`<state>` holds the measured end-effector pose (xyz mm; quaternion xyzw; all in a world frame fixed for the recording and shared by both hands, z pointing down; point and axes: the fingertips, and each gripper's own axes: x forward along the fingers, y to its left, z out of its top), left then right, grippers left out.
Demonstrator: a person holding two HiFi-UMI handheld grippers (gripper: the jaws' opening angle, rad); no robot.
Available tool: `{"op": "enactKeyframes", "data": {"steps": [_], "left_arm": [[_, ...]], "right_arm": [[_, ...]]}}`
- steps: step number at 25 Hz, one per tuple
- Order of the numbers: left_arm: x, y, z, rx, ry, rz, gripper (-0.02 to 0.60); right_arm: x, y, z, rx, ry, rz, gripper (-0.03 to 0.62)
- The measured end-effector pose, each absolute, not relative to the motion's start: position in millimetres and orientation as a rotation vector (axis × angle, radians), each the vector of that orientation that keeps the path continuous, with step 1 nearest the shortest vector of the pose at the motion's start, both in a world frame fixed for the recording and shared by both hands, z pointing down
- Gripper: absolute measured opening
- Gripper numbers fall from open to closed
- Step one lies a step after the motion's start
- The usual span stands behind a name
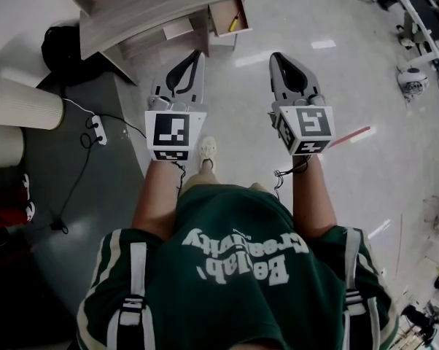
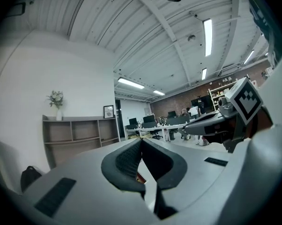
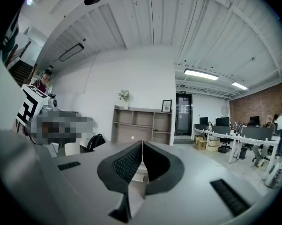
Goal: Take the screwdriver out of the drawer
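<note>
An open drawer [image 1: 229,17] stands out from a small wooden unit at the top of the head view. A yellow-handled screwdriver [image 1: 234,22] lies inside it. My left gripper [image 1: 197,54] and right gripper [image 1: 276,55] are held side by side over the floor, well short of the drawer, both shut with nothing between the jaws. In the left gripper view the left gripper [image 2: 141,140] has its pads pressed together, and so has the right gripper [image 3: 142,143] in the right gripper view. Both cameras face level across the room, so neither shows the drawer.
A curved wooden desk top [image 1: 168,6] lies left of the drawer. A black bag [image 1: 59,42], a white cylinder [image 1: 22,104] and a power strip [image 1: 98,128] with cables are at the left. A red strip [image 1: 351,135] marks the floor at the right. A wall shelf [image 3: 141,123] stands ahead.
</note>
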<state>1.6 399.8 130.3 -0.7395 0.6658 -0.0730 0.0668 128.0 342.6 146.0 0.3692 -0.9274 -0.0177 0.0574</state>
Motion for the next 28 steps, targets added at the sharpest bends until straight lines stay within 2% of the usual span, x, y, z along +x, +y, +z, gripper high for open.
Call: {"op": "enactKeyframes", "data": {"steps": [5,14,23,28], "left_arm": [[-43.2,335.3,131.2,-2.296,1.945,-0.219,0.017],[-93.6,255.4,128.7,-2.351,1.863,-0.214,0.017],[-113.6,204.8,130.1,-2.394,1.783,-0.211,0.017],[-103.2,188.1,134.1,-2.429,1.751,-0.212,0.017]], "right_arm": [[79.3,283.8,147.7,1.163,-2.780,-0.032,0.034],[33.4,212.2,147.1,1.264,-2.735,-0.024,0.034],[17.3,170.9,149.9,1.357,-2.704,-0.015,0.034],[24.4,158.1,150.3,1.385,-2.694,-0.001,0.034]]}}
